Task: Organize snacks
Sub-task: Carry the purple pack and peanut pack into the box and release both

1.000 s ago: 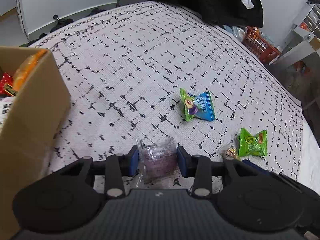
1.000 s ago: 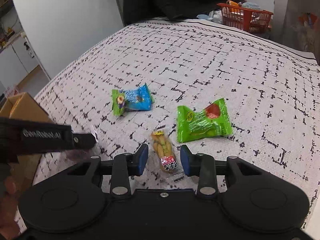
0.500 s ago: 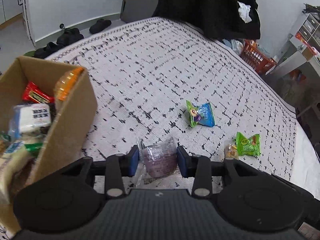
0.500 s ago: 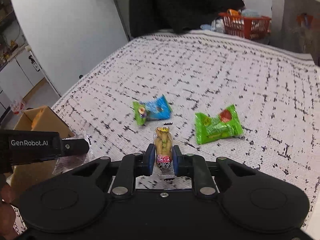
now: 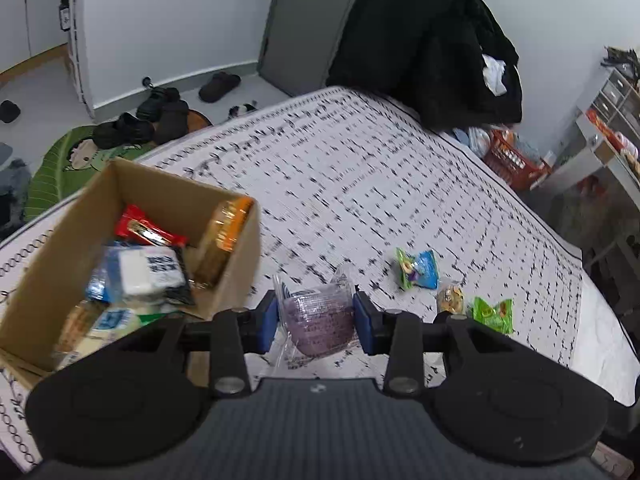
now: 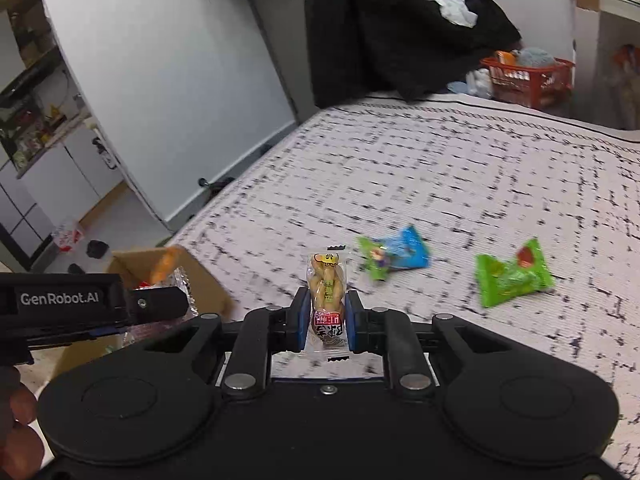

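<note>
My left gripper [image 5: 316, 320] is shut on a clear packet with a purple snack [image 5: 320, 322], held above the bed beside the cardboard box [image 5: 236, 280]. The box holds several snacks. My right gripper [image 6: 327, 322] is shut on a clear peanut packet [image 6: 327, 288] and holds it above the bed. A blue-green packet [image 6: 394, 254] and a green packet [image 6: 512, 276] lie on the bedspread [image 6: 460, 168]. They also show in the left wrist view, the blue-green one [image 5: 418, 270] and the green one [image 5: 492, 314]. The left gripper [image 6: 176, 300] shows at the left of the right wrist view.
The box [image 6: 200, 284] stands at the bed's left edge. A black coat [image 5: 424, 44] hangs past the far end. A red basket [image 5: 512, 164] is on the floor at the right. Shoes [image 5: 160, 116] and a green mat [image 5: 60, 164] lie on the floor at the left.
My right gripper shut on the peanut packet and lifted it off the bed. My left gripper rose with the purple packet, so the box's inside came into view.
</note>
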### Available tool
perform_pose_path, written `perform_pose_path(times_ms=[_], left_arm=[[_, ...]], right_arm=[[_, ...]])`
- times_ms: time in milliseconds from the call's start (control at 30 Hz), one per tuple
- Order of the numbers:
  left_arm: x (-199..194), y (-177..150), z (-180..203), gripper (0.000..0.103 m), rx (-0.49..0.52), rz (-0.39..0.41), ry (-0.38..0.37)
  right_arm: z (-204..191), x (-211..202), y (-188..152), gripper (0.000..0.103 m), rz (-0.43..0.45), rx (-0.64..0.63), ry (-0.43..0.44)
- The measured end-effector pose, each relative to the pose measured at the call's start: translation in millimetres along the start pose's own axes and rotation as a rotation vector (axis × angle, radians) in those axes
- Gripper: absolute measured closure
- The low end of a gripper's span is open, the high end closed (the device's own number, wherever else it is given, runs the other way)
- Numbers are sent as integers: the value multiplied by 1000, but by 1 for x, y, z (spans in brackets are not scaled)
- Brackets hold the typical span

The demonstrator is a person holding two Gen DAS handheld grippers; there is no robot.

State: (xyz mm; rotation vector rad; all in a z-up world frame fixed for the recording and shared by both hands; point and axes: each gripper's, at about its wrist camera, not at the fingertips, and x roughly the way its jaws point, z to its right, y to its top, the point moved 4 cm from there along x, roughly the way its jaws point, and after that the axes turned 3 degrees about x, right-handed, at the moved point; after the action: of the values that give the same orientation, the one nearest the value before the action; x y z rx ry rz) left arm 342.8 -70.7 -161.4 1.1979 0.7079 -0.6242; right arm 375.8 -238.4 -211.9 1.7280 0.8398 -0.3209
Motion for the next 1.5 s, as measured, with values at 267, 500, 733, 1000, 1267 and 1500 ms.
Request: perform_pose_path(times_ms=[267,500,733,1000,1267,1500], left_arm=[[-22,9,-28,64,-31,31,20],[-36,17,-58,64,-68,52,53],[-46,22,-93,64,-110,60,84],[-46,23,-123,64,-150,48,94],[-44,21,-138,60,-181,37,93],[-46,20,-148,56,-195,31,106]], right_arm=[[-35,-6,3,85,25,-23,39],[-58,-8,6,85,42,13,84],[-87,-4,2,85,27,-8,120],[-117,2,-7,85,2,-43,148],[-142,12,-19,85,-33,-92,164],[-149,12,-16,54,-14,-122,154]])
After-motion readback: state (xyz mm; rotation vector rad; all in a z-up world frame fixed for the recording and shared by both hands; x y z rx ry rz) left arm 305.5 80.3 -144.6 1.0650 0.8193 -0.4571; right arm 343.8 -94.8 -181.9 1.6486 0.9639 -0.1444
